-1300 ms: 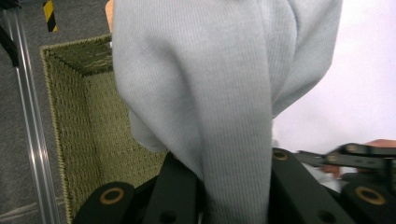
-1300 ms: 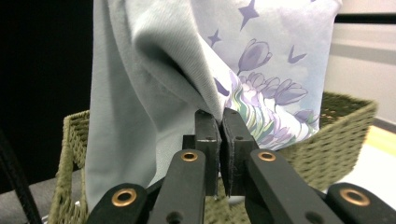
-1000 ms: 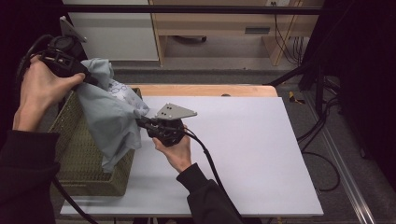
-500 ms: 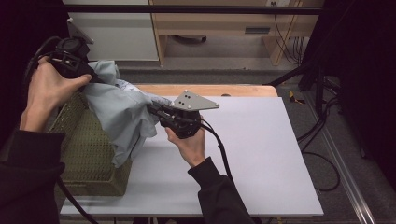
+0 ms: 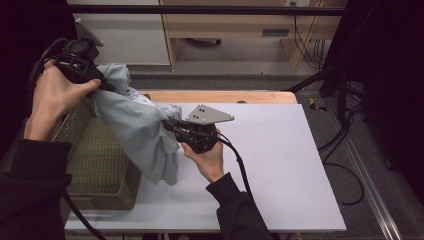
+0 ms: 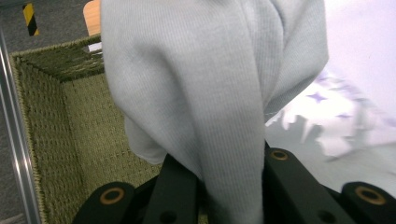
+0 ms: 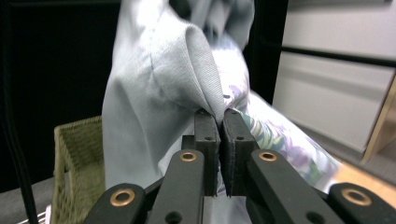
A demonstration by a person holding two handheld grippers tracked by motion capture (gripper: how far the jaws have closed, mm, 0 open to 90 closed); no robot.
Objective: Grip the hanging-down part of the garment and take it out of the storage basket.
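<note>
Both grippers, left point(image 5: 107, 86) and right point(image 5: 167, 123), clench a pale grey ribbed garment point(image 5: 137, 130) above the olive woven basket point(image 5: 92, 165) at left; a hanging fold may snag its rim.

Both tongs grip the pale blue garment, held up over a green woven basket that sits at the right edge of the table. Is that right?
Not quite. The basket sits at the left edge of the table, as the high view shows. The rest holds: the left tongs and the right tongs both grip the pale blue garment, held up over it.
</note>
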